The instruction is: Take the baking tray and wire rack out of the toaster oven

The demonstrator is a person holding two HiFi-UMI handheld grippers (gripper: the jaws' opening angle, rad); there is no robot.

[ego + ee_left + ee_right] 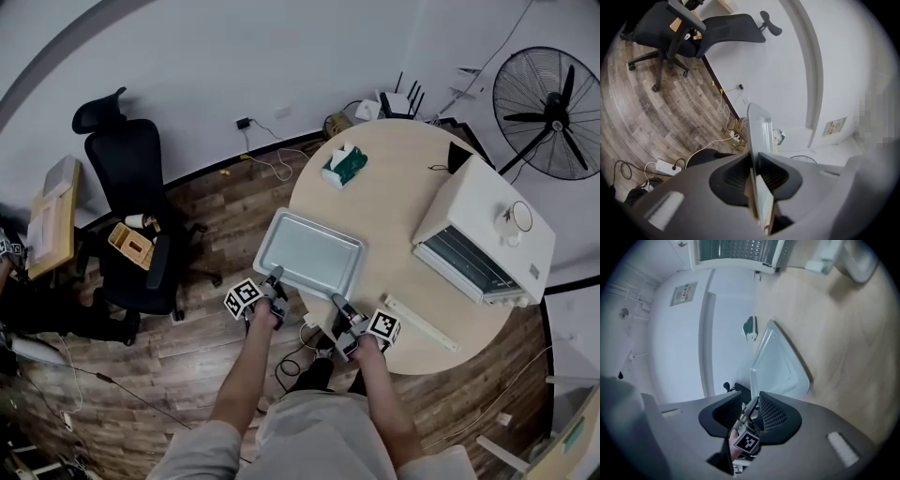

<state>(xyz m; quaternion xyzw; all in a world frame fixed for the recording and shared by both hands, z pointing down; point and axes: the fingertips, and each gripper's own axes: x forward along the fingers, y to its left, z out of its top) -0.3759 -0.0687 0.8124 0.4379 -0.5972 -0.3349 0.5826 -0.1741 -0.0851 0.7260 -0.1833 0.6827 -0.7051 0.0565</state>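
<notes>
Baking tray (309,251), out of the toaster oven (487,202), is laid flat on the desk (403,178) with its near-left corner overhanging the edge, so that the rim can be pinched from the side. That rim is clamped between the jaws of the left hand-held gripper (276,277) and is seen edge-on in the left gripper view. The right hand-held gripper (336,302) is held at the near-right corner, its jaws slightly parted with nothing pinched between them. A grid, taken for the wire rack (736,248), is shown inside the open oven, not yet removed.
</notes>
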